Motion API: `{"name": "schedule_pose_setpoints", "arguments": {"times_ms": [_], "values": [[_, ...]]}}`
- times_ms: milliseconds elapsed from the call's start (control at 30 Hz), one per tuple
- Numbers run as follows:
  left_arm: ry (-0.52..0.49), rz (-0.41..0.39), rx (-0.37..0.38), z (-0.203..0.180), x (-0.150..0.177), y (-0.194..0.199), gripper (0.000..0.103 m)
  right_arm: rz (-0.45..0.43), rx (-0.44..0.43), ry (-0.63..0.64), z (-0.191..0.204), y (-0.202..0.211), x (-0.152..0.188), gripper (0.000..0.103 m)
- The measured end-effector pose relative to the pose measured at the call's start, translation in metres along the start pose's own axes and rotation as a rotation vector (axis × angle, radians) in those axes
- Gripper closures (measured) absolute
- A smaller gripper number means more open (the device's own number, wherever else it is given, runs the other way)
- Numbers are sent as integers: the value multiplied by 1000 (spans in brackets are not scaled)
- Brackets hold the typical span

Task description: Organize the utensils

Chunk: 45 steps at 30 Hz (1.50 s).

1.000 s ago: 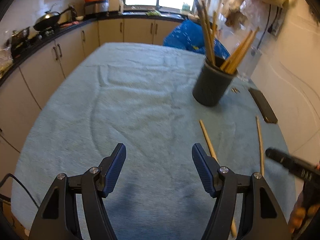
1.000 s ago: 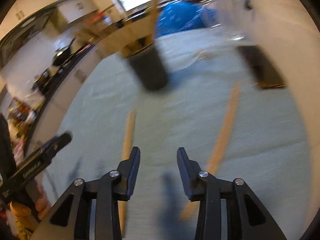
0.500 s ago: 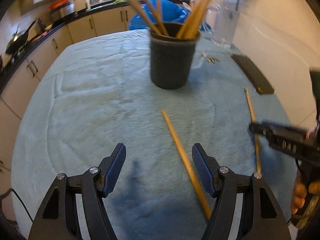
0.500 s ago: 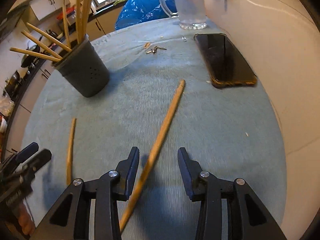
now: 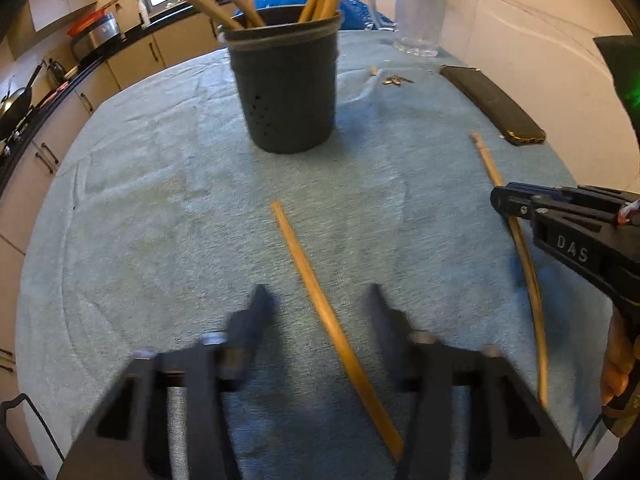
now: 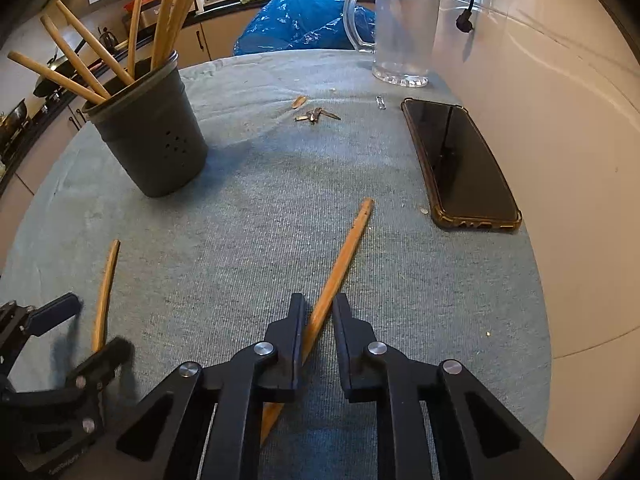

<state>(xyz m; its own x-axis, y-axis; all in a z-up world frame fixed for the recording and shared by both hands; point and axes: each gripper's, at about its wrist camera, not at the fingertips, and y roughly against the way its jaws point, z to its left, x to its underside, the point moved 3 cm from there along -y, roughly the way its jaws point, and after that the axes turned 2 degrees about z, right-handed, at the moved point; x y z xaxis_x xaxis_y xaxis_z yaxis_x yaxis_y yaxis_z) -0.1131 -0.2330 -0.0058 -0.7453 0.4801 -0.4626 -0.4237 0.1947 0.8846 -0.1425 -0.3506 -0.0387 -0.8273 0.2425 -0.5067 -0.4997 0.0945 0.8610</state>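
Observation:
Two loose wooden chopsticks lie on the teal cloth (image 6: 248, 208). My left gripper (image 5: 318, 304) straddles the left chopstick (image 5: 304, 264); its jaws are closing, blurred, with a gap still on both sides of the stick. My right gripper (image 6: 319, 316) is closing on the right chopstick (image 6: 348, 248), and its pads sit tight against the stick, which still rests on the cloth. The dark grey holder (image 6: 156, 144) with several chopsticks stands upright at the far left of the right wrist view. In the left wrist view the holder (image 5: 288, 92) is straight ahead and the right gripper (image 5: 508, 202) enters from the right.
A black phone (image 6: 460, 160) lies by the white wall on the right. A glass mug (image 6: 404, 32) and a blue bag (image 6: 300, 20) are at the far edge. Small scraps (image 6: 316, 116) lie mid-table. Kitchen cabinets run along the left.
Both grippers came forward and down onto the chopsticks. The right jaws narrowed from wide apart to tight on its stick. The left jaws drew inward around the other stick.

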Motion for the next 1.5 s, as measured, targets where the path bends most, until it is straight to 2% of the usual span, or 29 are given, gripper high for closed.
{"name": "schedule_pose_setpoints", "arguments": {"times_ms": [33, 67, 233, 400, 467, 533, 567, 833, 1033, 1167, 1267, 1333, 1367, 1400, 1433, 1467, 1500], "values": [[-3, 4, -9, 0, 0, 1, 88, 1, -1, 10, 0, 1, 1, 91], [-6, 9, -16, 0, 0, 1, 92, 3, -3, 23, 1, 2, 3, 91], [17, 40, 40, 16, 9, 8, 93, 34, -46, 65, 4, 17, 25, 93], [84, 108, 168, 40, 26, 17, 93, 92, -86, 67, -3, 36, 60, 91], [95, 115, 185, 45, 28, 18, 91, 85, -80, 80, -4, 45, 72, 86], [96, 110, 162, 47, 25, 17, 86, 86, -61, 81, -5, 48, 76, 82], [98, 111, 153, 48, 23, 16, 83, 90, -54, 81, -4, 48, 75, 82], [27, 170, 146, 40, 4, 1, 79, 169, -6, 91, -1, 33, 54, 81], [-37, 187, 97, 34, -4, -5, 77, 262, 24, 91, 1, 14, 24, 81], [-84, 219, 104, 27, -8, -8, 63, 350, 29, 66, 0, 6, 12, 78], [-136, 222, 69, 19, -13, -12, 60, 408, 52, 92, 5, 1, 5, 78], [-140, 228, 79, 17, -19, -16, 60, 437, 55, 106, 9, -3, 0, 79], [-130, 230, 85, 17, -21, -16, 63, 453, 33, 103, 11, -5, -3, 86], [-117, 225, 87, 18, -23, -17, 69, 455, 17, 101, 13, -7, -5, 89], [-103, 207, 79, 20, -25, -17, 91, 441, -6, 99, 14, -7, -9, 90], [-89, 205, 95, 22, -25, -17, 96, 424, -22, 92, 13, -7, -10, 90], [-66, 207, 113, 24, -24, -16, 97, 402, -37, 87, 13, -7, -11, 91]]}}
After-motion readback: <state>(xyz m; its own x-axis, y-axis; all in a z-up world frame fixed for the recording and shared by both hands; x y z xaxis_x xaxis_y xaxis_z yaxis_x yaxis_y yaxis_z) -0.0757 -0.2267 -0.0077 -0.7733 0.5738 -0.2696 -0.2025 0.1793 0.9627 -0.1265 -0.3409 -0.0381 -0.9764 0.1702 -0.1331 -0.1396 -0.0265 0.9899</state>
